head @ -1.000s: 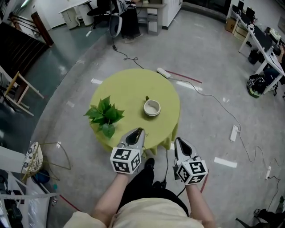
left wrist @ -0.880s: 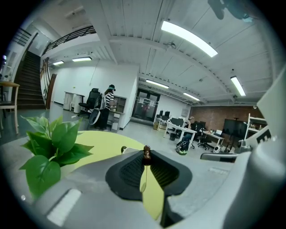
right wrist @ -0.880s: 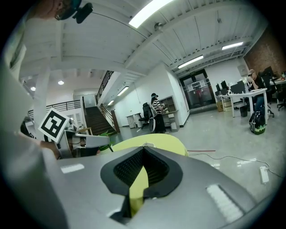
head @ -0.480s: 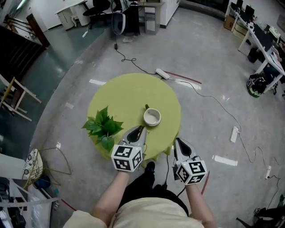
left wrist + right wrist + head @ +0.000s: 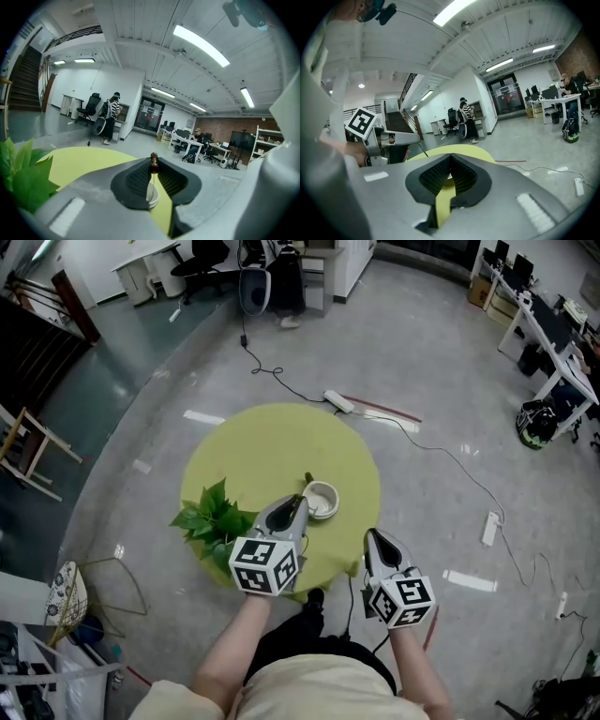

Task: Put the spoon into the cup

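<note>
Left gripper: jaws clenched on the spoon, knobbed end up.
Spoon: held above the green worktop, by the cup.
Right gripper: jaws closed together, empty, near the worktop edge.

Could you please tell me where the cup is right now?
In the head view the white cup sits on the round green table, toward its near right side, right of the leafy plant and just beyond the tips of the left gripper.
</note>
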`<state>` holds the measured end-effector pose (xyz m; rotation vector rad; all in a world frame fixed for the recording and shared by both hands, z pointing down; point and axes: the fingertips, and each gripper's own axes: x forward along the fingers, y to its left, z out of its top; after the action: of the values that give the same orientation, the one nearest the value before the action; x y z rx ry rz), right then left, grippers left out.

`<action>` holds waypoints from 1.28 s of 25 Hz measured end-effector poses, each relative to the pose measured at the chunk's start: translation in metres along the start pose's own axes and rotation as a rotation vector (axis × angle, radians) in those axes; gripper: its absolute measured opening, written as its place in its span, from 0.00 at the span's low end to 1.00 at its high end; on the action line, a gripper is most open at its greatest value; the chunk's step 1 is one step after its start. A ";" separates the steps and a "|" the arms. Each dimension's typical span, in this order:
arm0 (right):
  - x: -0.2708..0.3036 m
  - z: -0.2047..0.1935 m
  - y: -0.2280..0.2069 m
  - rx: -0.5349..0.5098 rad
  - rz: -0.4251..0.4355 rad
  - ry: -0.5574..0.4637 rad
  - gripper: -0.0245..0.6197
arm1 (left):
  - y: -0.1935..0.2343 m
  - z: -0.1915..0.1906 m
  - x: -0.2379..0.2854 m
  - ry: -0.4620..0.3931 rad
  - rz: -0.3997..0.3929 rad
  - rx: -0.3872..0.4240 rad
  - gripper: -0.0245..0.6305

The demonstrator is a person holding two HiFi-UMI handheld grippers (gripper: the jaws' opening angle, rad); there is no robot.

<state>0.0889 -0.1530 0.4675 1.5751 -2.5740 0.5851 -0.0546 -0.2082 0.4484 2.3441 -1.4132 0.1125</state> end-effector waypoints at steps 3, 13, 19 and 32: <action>0.006 0.003 -0.003 -0.001 -0.006 0.001 0.04 | 0.002 0.005 0.009 -0.004 -0.015 -0.005 0.10; 0.021 0.000 -0.006 0.014 -0.009 0.028 0.04 | 0.005 0.005 0.032 0.013 -0.028 -0.022 0.10; 0.032 -0.002 -0.008 0.016 -0.003 0.048 0.04 | 0.010 -0.003 0.045 0.036 -0.032 -0.051 0.10; 0.048 -0.011 -0.010 0.027 -0.026 0.085 0.04 | 0.021 -0.036 0.067 0.101 -0.044 -0.177 0.11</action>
<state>0.0739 -0.1936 0.4923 1.5535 -2.4915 0.6719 -0.0350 -0.2592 0.5052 2.1922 -1.2687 0.0878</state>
